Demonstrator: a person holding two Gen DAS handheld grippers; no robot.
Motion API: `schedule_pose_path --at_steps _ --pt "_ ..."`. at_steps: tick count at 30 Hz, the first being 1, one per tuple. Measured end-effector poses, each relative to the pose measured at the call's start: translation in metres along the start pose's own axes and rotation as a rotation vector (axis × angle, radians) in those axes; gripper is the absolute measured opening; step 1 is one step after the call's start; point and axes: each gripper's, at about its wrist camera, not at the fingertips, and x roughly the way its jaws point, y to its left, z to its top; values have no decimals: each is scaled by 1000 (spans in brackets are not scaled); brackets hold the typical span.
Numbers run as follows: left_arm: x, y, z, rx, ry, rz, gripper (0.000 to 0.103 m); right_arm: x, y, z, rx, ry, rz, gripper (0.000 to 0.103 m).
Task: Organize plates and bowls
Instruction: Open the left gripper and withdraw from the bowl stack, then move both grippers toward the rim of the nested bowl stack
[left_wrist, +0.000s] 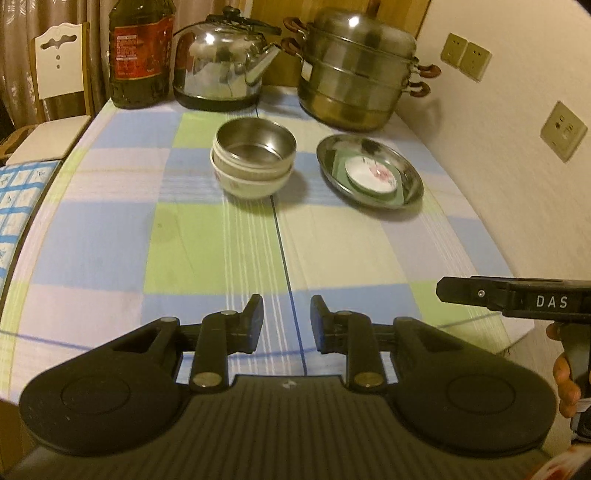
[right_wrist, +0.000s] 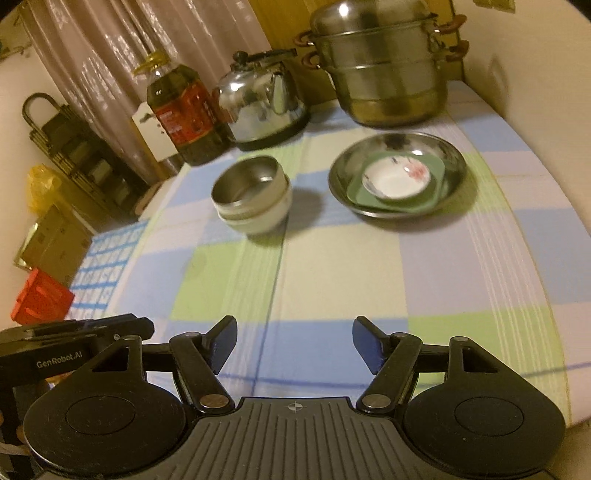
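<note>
A steel bowl (left_wrist: 255, 146) sits nested in a white ceramic bowl (left_wrist: 251, 184) at mid-table; the stack also shows in the right wrist view (right_wrist: 251, 192). To its right a steel plate (left_wrist: 369, 170) holds a green square plate (left_wrist: 391, 195) with a small white flowered dish (left_wrist: 373, 174) on top; the same pile shows in the right wrist view (right_wrist: 397, 173). My left gripper (left_wrist: 287, 321) is open and empty, near the table's front edge. My right gripper (right_wrist: 294, 343) is open and empty, also near the front edge, and shows from the side at the right of the left wrist view (left_wrist: 441, 290).
At the table's back stand an oil bottle (left_wrist: 142, 51), a steel kettle (left_wrist: 221, 62) and a stacked steel steamer pot (left_wrist: 358, 70). A wall with sockets (left_wrist: 563, 131) runs along the right. A chair (left_wrist: 61, 70) stands at the left. The checked tablecloth (left_wrist: 221, 251) covers the table.
</note>
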Motion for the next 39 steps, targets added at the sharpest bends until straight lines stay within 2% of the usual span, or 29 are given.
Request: schedule_pose_path --at_steps 8,20,30,39 --pt "-10 -12 -25 14 18 4 24 -17 -6 -31 -8 19 -40 70" --pt "-16 -24 -42 25 31 -2 24 -23 -7 -54 -23 58 -71 70" --pt "-15 -23 -43 25 38 -1 24 -18 -3 -52 -34 75 -67 70" --pt "-4 -8 -27 22 48 5 24 -3 2 -41 -37 87 -63 70"
